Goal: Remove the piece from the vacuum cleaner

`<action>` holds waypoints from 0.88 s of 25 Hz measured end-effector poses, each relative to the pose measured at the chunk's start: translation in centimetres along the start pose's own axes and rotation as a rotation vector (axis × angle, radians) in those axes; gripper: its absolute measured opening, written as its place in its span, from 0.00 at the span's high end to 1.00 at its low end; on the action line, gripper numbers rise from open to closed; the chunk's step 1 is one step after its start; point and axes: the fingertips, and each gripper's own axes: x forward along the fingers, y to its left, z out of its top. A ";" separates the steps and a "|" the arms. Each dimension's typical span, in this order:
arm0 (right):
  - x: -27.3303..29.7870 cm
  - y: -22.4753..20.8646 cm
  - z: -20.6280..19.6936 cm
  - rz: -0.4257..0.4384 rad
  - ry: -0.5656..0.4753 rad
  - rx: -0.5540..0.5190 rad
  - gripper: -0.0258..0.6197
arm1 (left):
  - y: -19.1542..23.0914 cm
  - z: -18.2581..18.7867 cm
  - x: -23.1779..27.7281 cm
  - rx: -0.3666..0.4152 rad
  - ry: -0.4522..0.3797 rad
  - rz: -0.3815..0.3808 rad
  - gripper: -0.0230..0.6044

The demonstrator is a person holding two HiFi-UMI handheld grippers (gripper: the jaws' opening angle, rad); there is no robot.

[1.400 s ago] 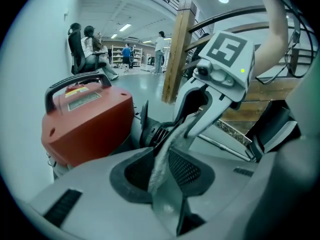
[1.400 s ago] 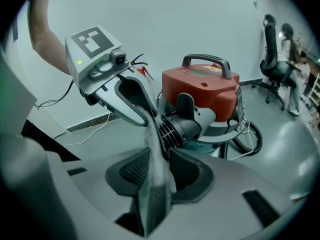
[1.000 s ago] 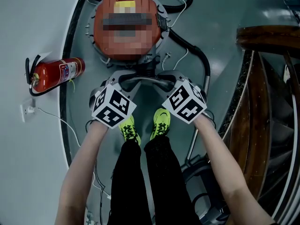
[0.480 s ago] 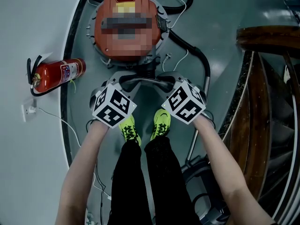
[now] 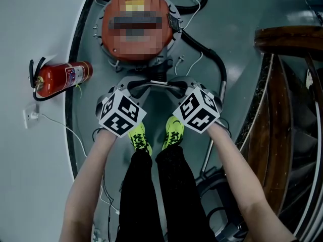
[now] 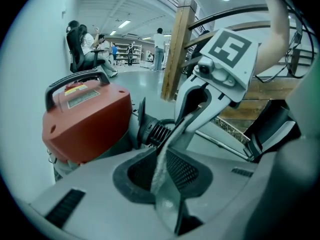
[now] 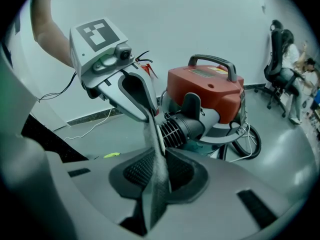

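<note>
Orange-red canister vacuum cleaner [image 5: 133,47] stands on glossy grey floor [image 5: 242,84], black carry handle [image 7: 212,61] on top. Black ribbed hose connector [image 7: 177,129] sits in the socket at its front, facing the person. Left tongs [image 6: 167,144] and right tongs [image 7: 154,139] both angle down and meet tip to tip just in front of that connector. Both pairs of jaws have just been closing. They are now narrow, pads nearly together, with nothing visible between them in either gripper view. Contact with the connector: cannot tell. Red cylindrical fire extinguisher [image 5: 63,77] lies on the floor left of the vacuum. 2 neon-yellow shoes [image 5: 174,130] show below the tongs.
</note>
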 end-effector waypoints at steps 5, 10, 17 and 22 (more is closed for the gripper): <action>0.0 0.3 -0.1 -0.001 0.008 -0.020 0.86 | -0.2 -0.2 -0.1 -0.002 0.013 0.004 0.86; -0.1 0.5 -0.1 -0.008 0.013 -0.036 0.86 | -0.5 -0.3 -0.3 -0.010 0.013 0.008 0.86; -0.2 0.8 0.0 -0.018 0.013 -0.046 0.86 | -0.6 -0.5 -0.6 -0.025 0.010 0.021 0.86; -0.2 0.9 0.1 -0.038 0.012 -0.050 0.86 | -0.6 -0.6 -0.7 -0.032 0.006 0.031 0.86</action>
